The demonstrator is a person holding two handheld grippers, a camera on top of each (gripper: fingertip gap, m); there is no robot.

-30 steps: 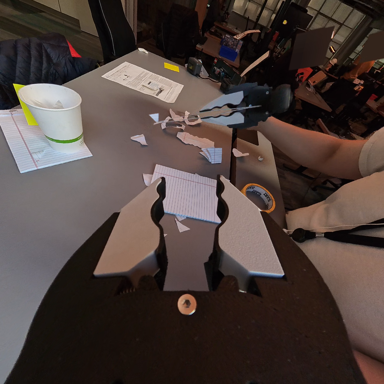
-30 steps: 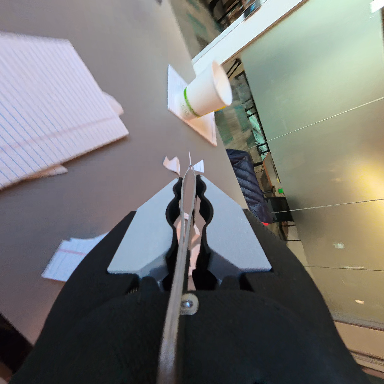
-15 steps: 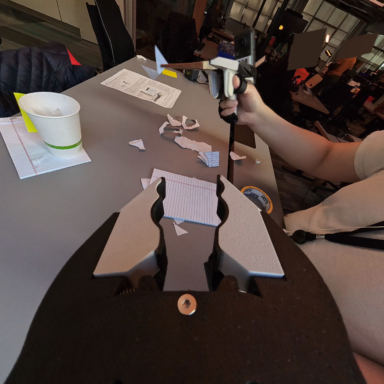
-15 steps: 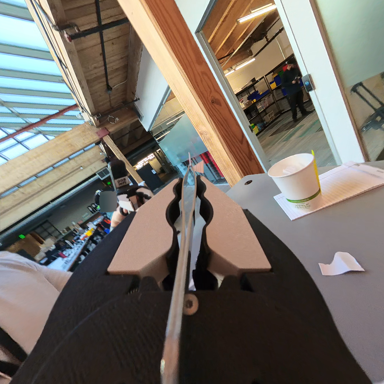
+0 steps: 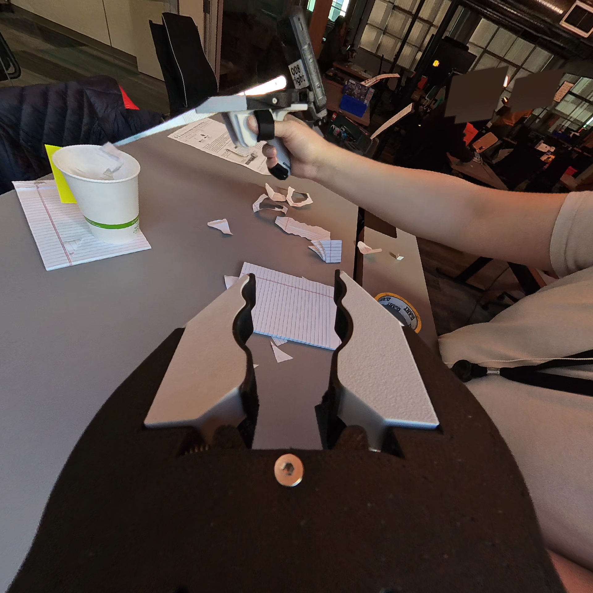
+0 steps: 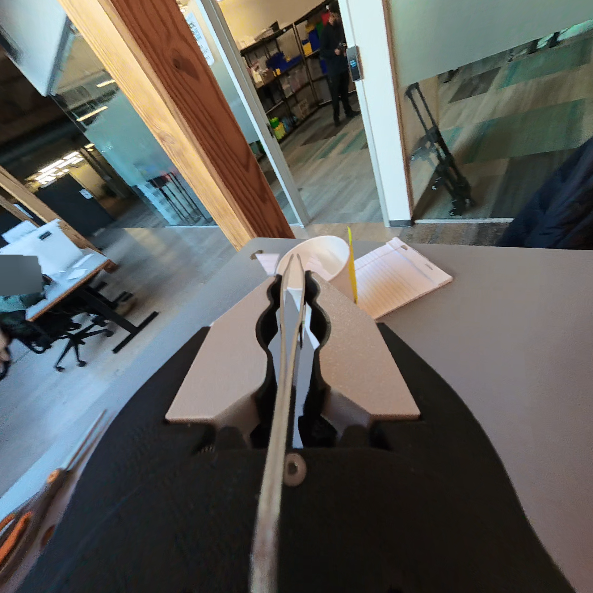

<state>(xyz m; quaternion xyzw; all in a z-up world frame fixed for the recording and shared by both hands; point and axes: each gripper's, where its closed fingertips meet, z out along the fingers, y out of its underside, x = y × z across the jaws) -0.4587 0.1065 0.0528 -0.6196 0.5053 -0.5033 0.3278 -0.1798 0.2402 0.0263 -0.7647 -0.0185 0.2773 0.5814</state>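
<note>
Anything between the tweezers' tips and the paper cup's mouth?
Nothing visible. The right gripper clamps the tweezers, whose tips sit right above the paper cup rim with a paper scrap at them. The yellow note stands beside the cup, off that path.

Left gripper [image 5: 292, 279]: jaws parted, empty, held above the grey tabletop [image 5: 96, 321]. Directly ahead lies a lined white paper sheet [image 5: 293, 308]; torn paper scraps [image 5: 288, 208] lie beyond it. Far ahead-left, the right gripper [image 5: 205, 110] holds metal tweezers [image 5: 154, 130] over a white paper cup with green band [image 5: 102, 192].
</note>
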